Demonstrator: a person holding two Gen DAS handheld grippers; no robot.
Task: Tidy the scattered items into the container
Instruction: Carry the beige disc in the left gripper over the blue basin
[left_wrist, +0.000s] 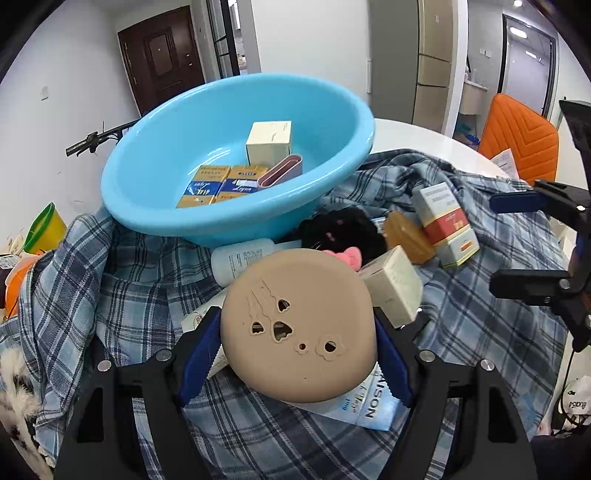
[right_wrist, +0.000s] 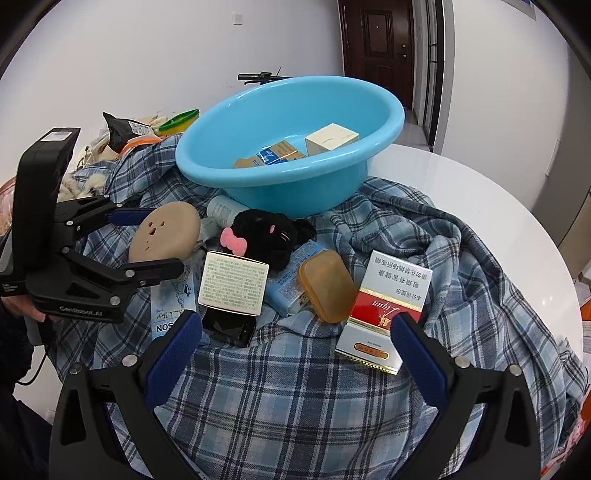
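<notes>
Tan round case (left_wrist: 299, 326), pierced with small cut-out holes, is sitting between the blue pads of the left gripper (left_wrist: 297, 354), and both pads are pressing on its rim, so the left jaws are clamping it at roughly mid-width. In the right wrist view the same disc is tilting up on edge, and whether it is clear of the plaid cloth (left_wrist: 122, 295) cannot be told. Under and just ahead of it a light blue tube (left_wrist: 364, 406) is lying flat, and a cream box (left_wrist: 397, 286) is standing just beside the case's right side. Beyond those a white bottle (left_wrist: 242, 260) and a black plush toy (left_wrist: 343, 229) are lying between the case and the blue basin (left_wrist: 147, 206), which is resting straight ahead and slightly left of the left gripper, its near rim higher than the held case. I judge that the coming move is turning on that rim: the case needs lifting over it before going forward. Inside the basin a few boxes are occupying the middle, leaving room along the near wall. The right gripper (right_wrist: 295, 354) is standing wide open with nothing between its pads, hovering over the cloth just short of a red-and-white carton (right_wrist: 384, 314) and an amber soap bar (right_wrist: 327, 290), farther from the basin than the left one. Past the basin the white tabletop (right_wrist: 480, 206) is curving away to its edge on the right.
</notes>
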